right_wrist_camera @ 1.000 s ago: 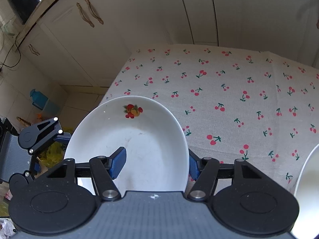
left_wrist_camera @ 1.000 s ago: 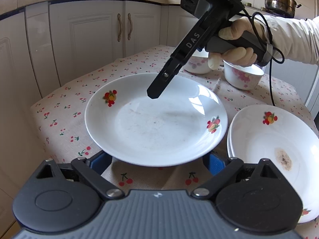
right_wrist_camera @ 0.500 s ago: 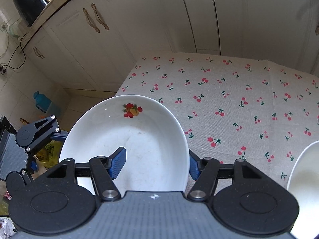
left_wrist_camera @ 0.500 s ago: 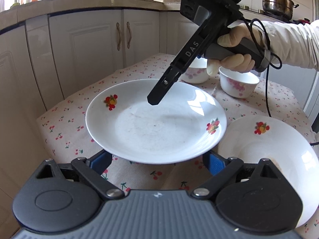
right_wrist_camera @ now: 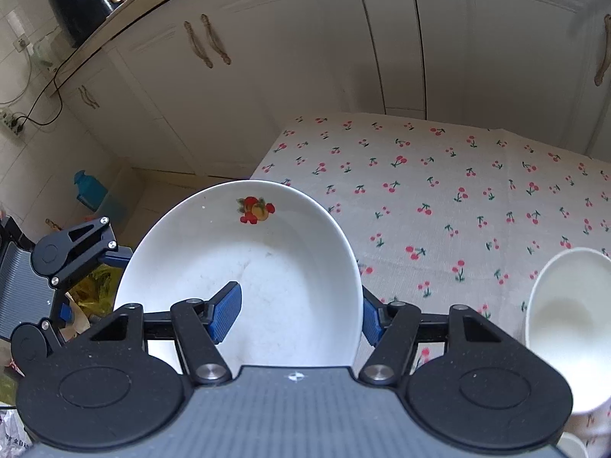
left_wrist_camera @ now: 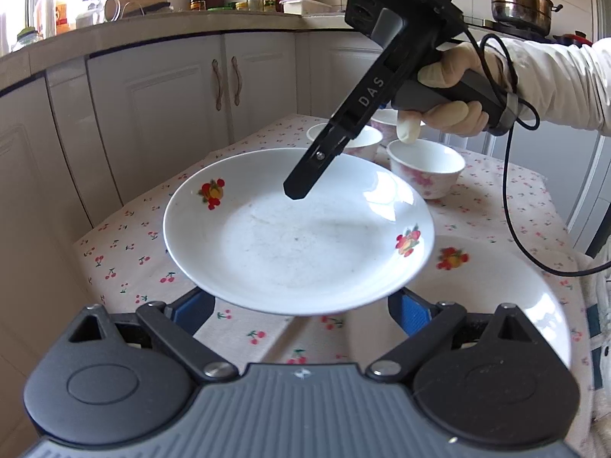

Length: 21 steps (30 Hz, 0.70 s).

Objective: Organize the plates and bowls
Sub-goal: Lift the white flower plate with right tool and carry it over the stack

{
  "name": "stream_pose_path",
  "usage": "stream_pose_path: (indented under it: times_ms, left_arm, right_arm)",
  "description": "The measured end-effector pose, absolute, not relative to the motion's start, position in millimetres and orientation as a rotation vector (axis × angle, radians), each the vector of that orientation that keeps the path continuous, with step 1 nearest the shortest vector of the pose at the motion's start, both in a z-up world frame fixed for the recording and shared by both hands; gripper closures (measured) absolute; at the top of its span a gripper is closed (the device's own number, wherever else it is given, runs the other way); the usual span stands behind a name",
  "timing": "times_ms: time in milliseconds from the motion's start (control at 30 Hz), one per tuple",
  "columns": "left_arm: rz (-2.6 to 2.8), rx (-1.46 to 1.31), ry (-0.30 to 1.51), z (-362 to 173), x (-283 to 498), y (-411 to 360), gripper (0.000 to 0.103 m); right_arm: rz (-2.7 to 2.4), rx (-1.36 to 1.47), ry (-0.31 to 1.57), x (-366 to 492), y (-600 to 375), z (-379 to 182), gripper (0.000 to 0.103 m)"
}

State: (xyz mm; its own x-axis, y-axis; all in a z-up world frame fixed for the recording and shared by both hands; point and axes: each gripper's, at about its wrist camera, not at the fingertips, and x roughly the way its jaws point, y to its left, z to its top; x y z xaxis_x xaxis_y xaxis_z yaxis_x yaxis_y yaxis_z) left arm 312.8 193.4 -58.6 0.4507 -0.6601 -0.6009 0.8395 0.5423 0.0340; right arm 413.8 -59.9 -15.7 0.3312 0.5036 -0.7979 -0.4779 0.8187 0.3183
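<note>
- The left tongs (left_wrist_camera: 301, 305) are spread wide, blue ribbed pads on either side of the white plate (left_wrist_camera: 298, 236), gripping it by its near rim; the plate hangs clear above the table (left_wrist_camera: 126, 244).
- That plate is round, shallow and glossy ceramic, with a red-and-orange fruit decal on each side of the rim and faint grey scuffs across its well.
- The right tongs (right_wrist_camera: 299, 311) have the same plate (right_wrist_camera: 244, 267) by its opposite edge: one pad lies on the inner face, the other sits behind the outer wall, closed across the rim.
- From the left wrist camera, the right tongs (left_wrist_camera: 301, 187) slant down as a black matte bar onto the far side of the plate, held by a gloved hand (left_wrist_camera: 450, 95) in a pale sleeve.
- A second plate (left_wrist_camera: 488, 290) of the same kind lies flat on the table, lower right, partly under the raised one; it looks blurred, so any marks on it are hard to read.
- Three small white bowls (left_wrist_camera: 425, 170) with pink flower prints stand at the far end, close together, though the rearmost is mostly hidden.
- The tablecloth is a matte weave, cream, dotted with small red cherries.
- Behind, panelled cream cabinets (left_wrist_camera: 183, 87) carry curved metal handles.
</note>
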Motion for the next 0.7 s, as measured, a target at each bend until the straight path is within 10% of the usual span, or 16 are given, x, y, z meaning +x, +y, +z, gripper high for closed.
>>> stream_pose_path:
  times_ms: [700]
  left_arm:
    - [-0.911,0.334,0.607,-49,198,181,0.006]
  right_arm:
    - [0.681,0.020,1.063,301,-75,-6,0.033]
